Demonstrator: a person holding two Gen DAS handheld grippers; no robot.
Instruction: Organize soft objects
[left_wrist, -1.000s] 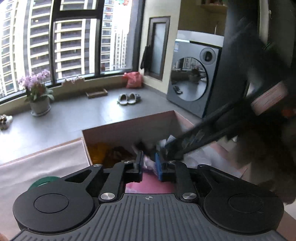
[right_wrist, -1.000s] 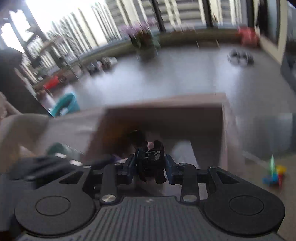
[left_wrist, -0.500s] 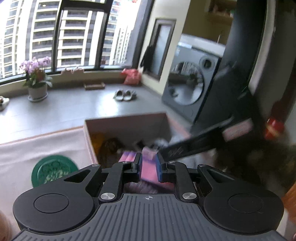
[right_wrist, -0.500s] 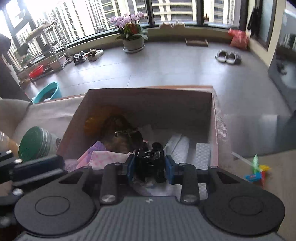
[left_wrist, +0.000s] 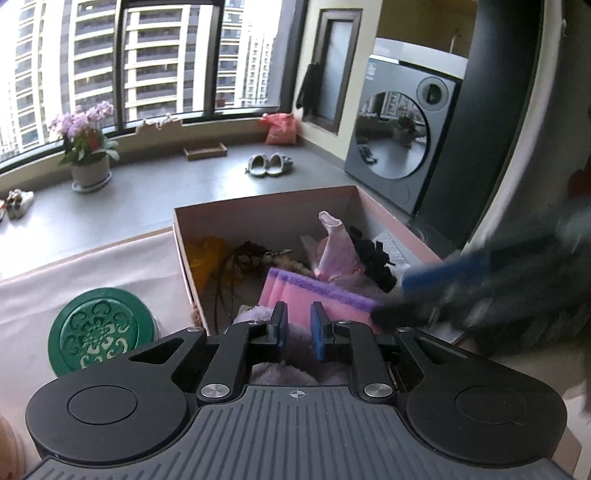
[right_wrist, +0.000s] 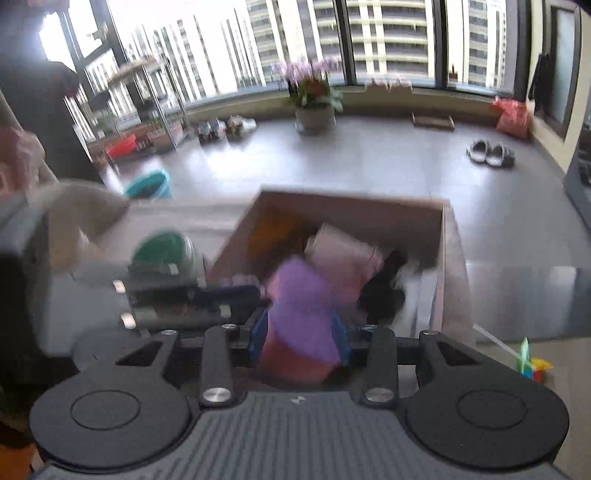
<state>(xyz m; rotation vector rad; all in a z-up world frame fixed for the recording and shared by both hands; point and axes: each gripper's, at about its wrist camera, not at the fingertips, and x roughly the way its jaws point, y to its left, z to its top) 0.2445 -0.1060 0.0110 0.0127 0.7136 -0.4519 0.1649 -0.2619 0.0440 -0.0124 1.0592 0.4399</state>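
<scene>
The right gripper (right_wrist: 300, 334) has its jaws spread wide around a soft pink-and-purple sponge block (right_wrist: 303, 314), gripping it above the open pink cardboard box (right_wrist: 448, 258). The left gripper (left_wrist: 298, 328) is empty, jaws slightly parted, over a fluffy lavender cloth (left_wrist: 255, 314) at the box's near end.

Sponge (left_wrist: 317, 299): pink with purple edge. Lid (left_wrist: 96, 328): green, pale floral relief. Box (left_wrist: 258, 210): pinkish-brown. Cloth (left_wrist: 338, 247): pale pink. Orchid (left_wrist: 83, 120): lilac.
</scene>
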